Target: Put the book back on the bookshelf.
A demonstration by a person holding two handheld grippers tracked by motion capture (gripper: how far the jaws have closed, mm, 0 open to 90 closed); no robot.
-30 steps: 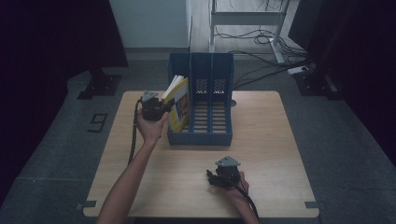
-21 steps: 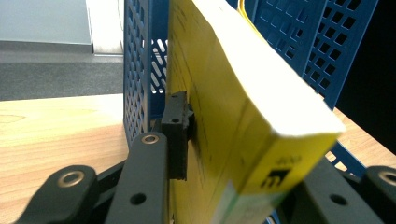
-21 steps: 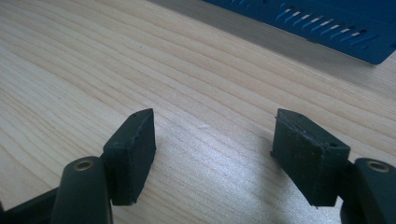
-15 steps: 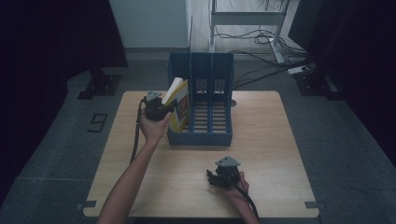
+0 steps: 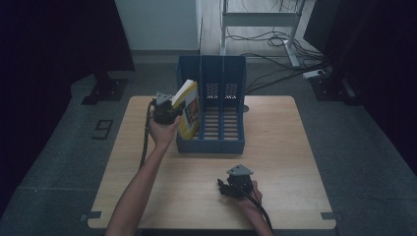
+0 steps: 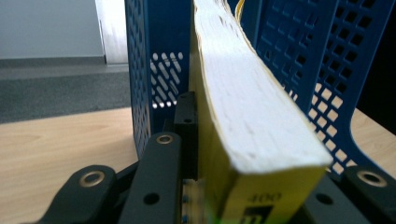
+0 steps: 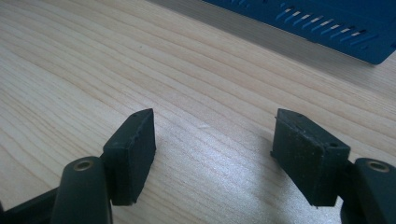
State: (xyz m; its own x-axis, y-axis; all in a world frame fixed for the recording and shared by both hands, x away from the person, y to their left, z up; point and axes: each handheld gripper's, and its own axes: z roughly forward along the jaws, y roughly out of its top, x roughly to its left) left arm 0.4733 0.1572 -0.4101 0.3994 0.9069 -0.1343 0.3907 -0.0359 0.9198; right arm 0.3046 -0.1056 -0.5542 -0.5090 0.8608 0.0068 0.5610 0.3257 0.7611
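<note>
Yellow book [image 5: 189, 109] slightly more upright, jaws just closing, pinched in left hand-held gripper [image 5: 173, 109].

The counter [image 7: 196, 84] is pale wood with a smooth, faintly shiny grain. The rack [image 6: 299, 60] at upper right is perforated blue plastic. The book [image 6: 252, 107] shows matt paper edges and a glossy yellow cover.

On the yellow book [image 6: 243, 205] clamped in my left tool [image 6: 224, 186], I read "400" printed on the cover edge. Left of the counter [image 5: 147, 187], a floor mark [image 5: 103, 129] reads "9".
</note>
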